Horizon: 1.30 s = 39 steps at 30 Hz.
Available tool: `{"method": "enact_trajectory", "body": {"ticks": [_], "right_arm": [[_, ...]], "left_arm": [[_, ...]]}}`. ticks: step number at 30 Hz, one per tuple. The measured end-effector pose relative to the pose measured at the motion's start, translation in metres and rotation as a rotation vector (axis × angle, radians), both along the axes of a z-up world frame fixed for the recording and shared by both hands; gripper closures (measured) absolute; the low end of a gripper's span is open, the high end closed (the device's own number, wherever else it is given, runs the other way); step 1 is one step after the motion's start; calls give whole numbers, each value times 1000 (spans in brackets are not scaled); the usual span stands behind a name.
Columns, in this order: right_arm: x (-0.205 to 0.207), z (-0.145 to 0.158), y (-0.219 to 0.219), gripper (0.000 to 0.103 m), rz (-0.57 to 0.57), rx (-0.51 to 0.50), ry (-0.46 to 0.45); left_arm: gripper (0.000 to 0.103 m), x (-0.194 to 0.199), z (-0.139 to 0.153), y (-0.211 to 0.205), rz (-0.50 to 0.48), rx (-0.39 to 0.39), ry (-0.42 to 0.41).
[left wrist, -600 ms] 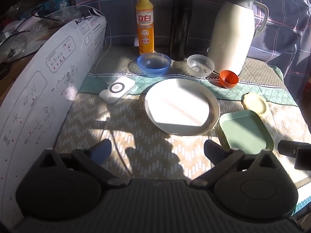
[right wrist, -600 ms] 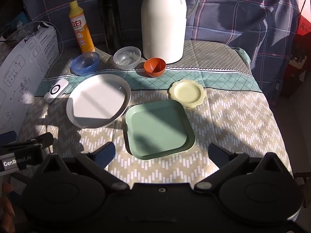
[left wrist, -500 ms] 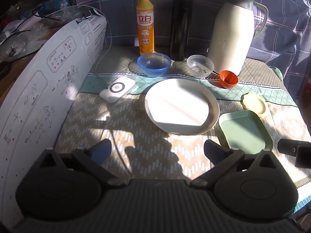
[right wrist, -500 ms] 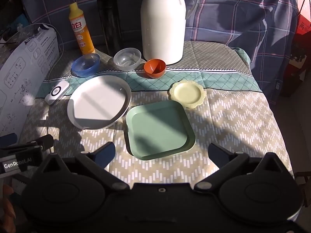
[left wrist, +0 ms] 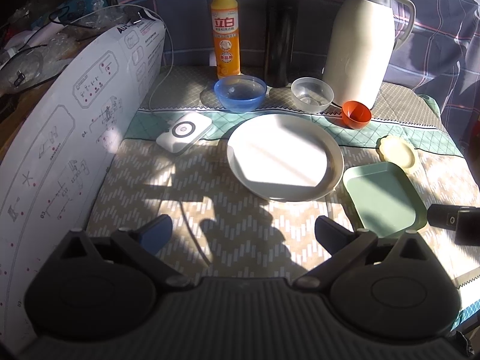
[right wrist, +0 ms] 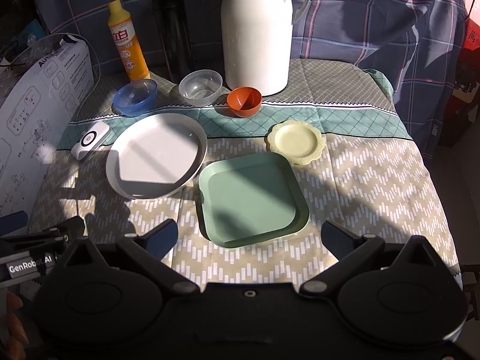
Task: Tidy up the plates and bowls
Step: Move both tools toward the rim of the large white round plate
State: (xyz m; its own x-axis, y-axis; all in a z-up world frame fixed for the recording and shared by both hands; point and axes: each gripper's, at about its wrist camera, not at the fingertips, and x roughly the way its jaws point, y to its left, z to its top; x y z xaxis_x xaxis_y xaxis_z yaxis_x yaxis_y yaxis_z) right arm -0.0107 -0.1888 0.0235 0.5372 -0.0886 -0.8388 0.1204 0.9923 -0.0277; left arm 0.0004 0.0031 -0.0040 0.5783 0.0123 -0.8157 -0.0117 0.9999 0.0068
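A large white round plate (left wrist: 285, 157) (right wrist: 156, 156) lies mid-table. A green square plate (right wrist: 250, 199) (left wrist: 384, 198) lies to its right, and a small yellow scalloped plate (right wrist: 295, 141) (left wrist: 397, 151) behind that. A blue bowl (left wrist: 240, 92) (right wrist: 135, 96), a clear bowl (left wrist: 312, 94) (right wrist: 200, 87) and a small orange bowl (left wrist: 356, 114) (right wrist: 243, 101) stand in a row at the back. My left gripper (left wrist: 243, 234) is open and empty above the near cloth, in front of the white plate. My right gripper (right wrist: 250, 237) is open and empty at the green plate's near edge.
A white thermos jug (right wrist: 256, 30), a dark flask (right wrist: 174, 30) and a yellow detergent bottle (left wrist: 225, 33) stand at the back. A white charger puck (left wrist: 184, 132) with a cable lies left. A printed cardboard box (left wrist: 60, 126) borders the left side. The table edge drops off at right.
Both grippers have drifted slightly, still open. Nothing on the table has moved.
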Motion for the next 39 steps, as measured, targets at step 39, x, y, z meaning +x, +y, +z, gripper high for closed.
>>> {"method": "enact_trajectory", "body": {"ticks": [39], "right_arm": [[105,-50,4,0,169,62,-18]], "left_arm": [[0,84,-60,39,4,-11,11]]}}
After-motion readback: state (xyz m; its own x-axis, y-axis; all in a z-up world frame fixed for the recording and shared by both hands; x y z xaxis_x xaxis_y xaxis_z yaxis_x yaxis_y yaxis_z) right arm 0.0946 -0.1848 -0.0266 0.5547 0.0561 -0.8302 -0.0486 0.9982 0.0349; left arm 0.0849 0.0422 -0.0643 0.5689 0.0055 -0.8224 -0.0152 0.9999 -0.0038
